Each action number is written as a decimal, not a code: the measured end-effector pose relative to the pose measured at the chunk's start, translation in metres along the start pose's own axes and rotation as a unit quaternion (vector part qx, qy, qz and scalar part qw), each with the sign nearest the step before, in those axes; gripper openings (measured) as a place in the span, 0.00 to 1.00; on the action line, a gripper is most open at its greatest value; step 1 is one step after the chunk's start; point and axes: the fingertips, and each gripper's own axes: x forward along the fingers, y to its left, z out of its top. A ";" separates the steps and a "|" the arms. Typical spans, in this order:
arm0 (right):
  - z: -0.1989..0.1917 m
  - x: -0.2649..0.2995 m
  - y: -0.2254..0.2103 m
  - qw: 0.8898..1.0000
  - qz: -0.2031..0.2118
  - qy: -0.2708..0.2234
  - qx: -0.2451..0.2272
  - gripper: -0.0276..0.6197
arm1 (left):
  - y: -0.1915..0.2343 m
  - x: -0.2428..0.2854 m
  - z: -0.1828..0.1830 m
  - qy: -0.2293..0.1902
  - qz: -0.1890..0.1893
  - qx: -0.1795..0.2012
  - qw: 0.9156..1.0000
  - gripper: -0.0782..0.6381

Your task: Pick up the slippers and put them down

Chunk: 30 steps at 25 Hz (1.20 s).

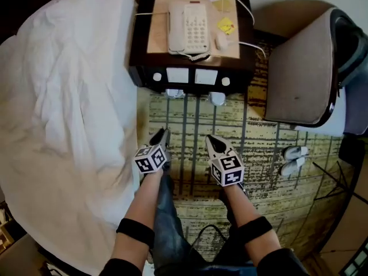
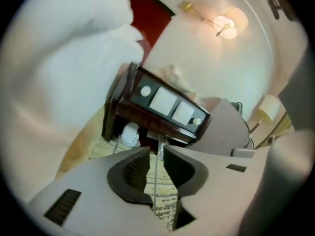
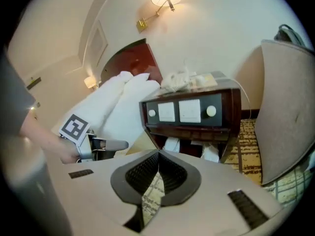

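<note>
We hold both hand-held grippers above the patterned carpet [image 1: 187,171], side by side and pointing towards the far nightstand [image 1: 142,45]. The left hand-held gripper [image 1: 162,134] [image 2: 156,151] is released: its jaws stand a narrow slit apart, with only carpet showing between them. The right hand-held gripper [image 1: 214,141] [image 3: 158,154] is clenched, its tips meeting on nothing.

The white slippers [image 1: 217,98] [image 3: 210,153] lie on the floor under the front edge of the nightstand, one to the left and one to the right, well apart from both hand-held grippers. A second white pair [image 1: 294,158] lies on the carpet at the right, just beside the near corner of the chair [image 1: 302,73].

A telephone [image 1: 188,29] rests on the nightstand, and the bed [image 1: 63,108] with its white cover fills the left side.
</note>
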 end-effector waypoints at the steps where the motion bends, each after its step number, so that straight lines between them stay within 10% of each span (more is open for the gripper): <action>1: 0.019 -0.017 0.007 1.000 0.002 -0.003 -0.003 0.05 | -0.021 -0.023 0.017 -0.008 -0.006 0.024 1.000 0.16; 13: 0.189 -0.232 0.061 0.996 0.009 -0.059 -0.069 0.04 | -0.218 -0.260 0.186 -0.103 -0.030 0.207 0.972 0.11; 30: 0.244 -0.376 0.070 0.989 -0.050 -0.128 -0.057 0.04 | -0.300 -0.358 0.221 -0.149 -0.074 0.283 0.944 0.11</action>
